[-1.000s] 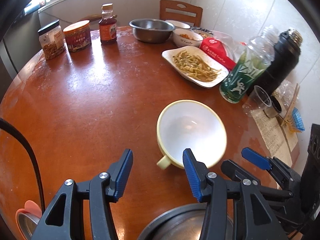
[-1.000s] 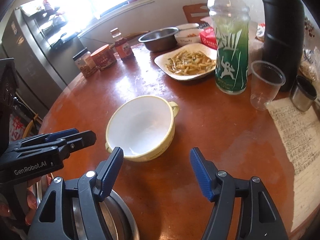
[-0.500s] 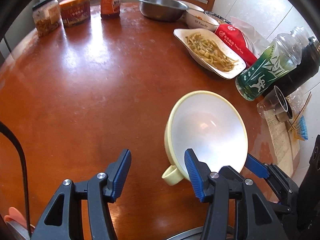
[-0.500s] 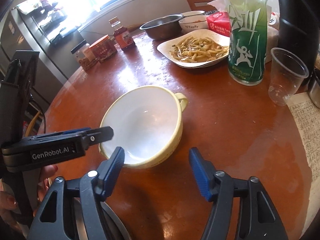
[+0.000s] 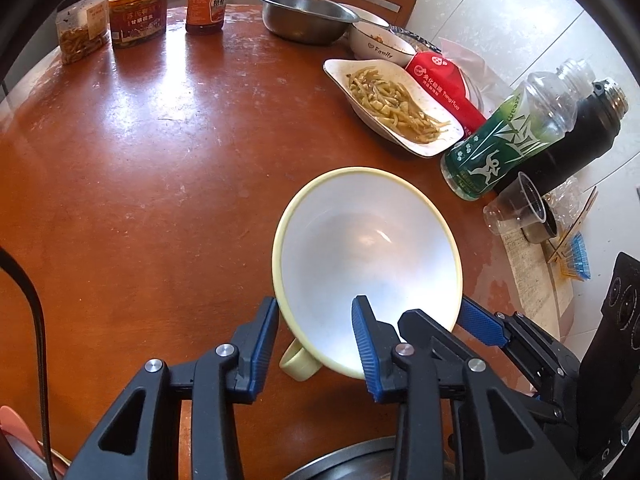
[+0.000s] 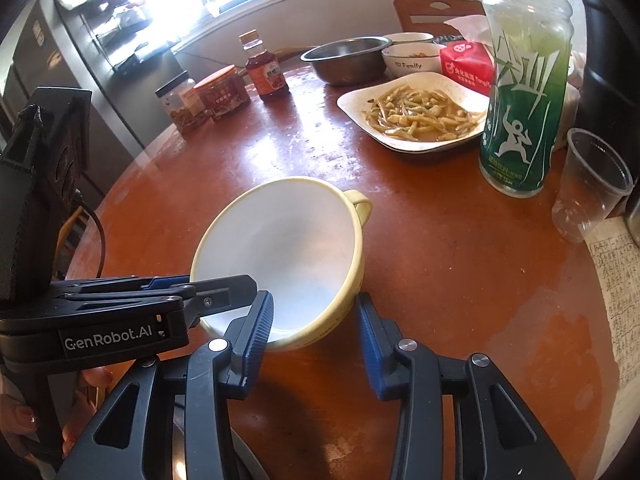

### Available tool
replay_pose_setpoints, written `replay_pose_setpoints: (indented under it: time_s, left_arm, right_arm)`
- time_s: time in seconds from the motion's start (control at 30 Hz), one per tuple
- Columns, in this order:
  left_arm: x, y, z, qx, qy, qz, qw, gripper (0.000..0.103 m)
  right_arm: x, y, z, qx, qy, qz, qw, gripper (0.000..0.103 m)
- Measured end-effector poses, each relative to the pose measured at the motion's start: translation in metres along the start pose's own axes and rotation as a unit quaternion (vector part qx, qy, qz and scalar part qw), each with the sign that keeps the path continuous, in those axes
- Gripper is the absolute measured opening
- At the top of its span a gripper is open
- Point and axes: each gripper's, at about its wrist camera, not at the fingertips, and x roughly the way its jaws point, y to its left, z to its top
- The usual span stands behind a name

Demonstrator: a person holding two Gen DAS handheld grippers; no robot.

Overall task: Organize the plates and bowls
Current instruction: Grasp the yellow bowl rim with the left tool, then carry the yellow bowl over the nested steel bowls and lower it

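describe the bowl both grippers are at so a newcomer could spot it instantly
Round brown table, near edge, with food dishes and bottles at the far side. The pale yellow bowl stands alone: empty, white inside, looped side handle, unlike the steel bowl and food-filled white dishes.

Handled bowl (image 5: 368, 264) on table (image 5: 140, 184), plate (image 5: 394, 106) behind it.

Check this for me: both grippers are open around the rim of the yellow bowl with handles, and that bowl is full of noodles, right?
Not quite. The yellow bowl is empty; its white inside shows bare in the left wrist view. The noodle-like food lies on the white plate farther back. The rest holds: the left gripper and the right gripper each straddle its rim, open.
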Motion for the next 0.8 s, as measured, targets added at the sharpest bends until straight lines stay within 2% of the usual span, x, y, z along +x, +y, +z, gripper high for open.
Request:
replay_pose_setpoints:
  time_s: [0.8]
  left_arm:
    - [-0.072,-0.012,-0.040,0.012,-0.061,-0.014,0.9980,0.038]
  right_arm:
    - [-0.059,0.031,-0.010,-0.043,-0.044,0.012,0.998,0.044]
